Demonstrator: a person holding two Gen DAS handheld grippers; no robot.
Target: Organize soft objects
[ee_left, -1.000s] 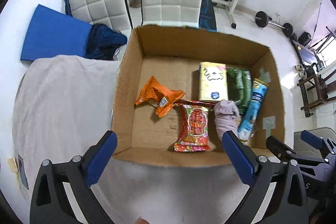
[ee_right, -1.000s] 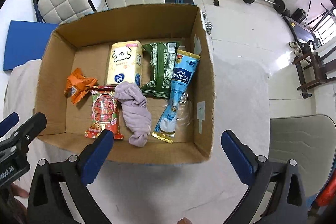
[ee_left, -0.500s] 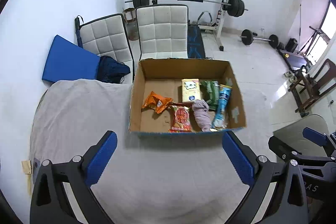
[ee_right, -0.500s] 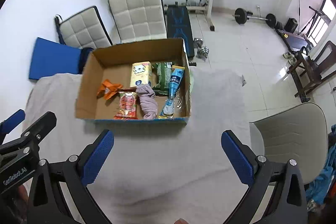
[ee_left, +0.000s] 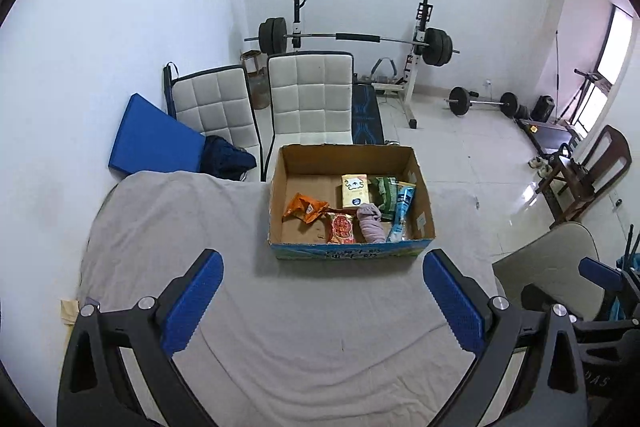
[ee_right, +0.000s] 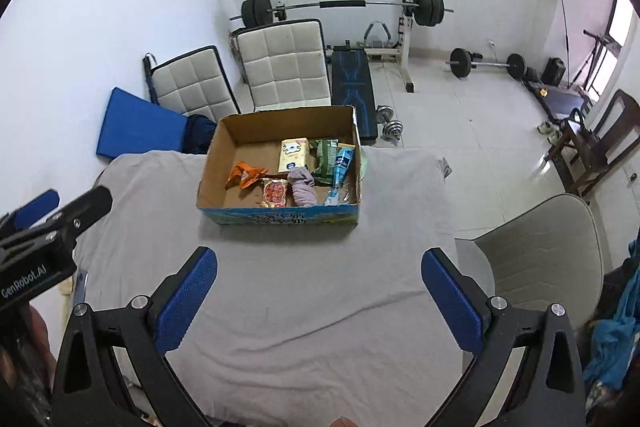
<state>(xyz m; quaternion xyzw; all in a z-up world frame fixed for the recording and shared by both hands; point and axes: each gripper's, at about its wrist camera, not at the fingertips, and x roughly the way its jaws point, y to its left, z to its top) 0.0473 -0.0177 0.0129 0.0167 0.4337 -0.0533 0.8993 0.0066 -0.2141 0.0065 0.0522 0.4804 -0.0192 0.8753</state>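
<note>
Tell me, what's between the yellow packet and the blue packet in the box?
A green packet lies between the yellow packet and the blue packet, clear in both wrist views.

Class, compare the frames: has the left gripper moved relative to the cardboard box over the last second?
Yes. The left gripper has pulled back and up from the cardboard box, which now looks much smaller and farther away on the grey cloth.

Print on the cardboard box (ee_left: 352, 250) front is too small to read.
</note>
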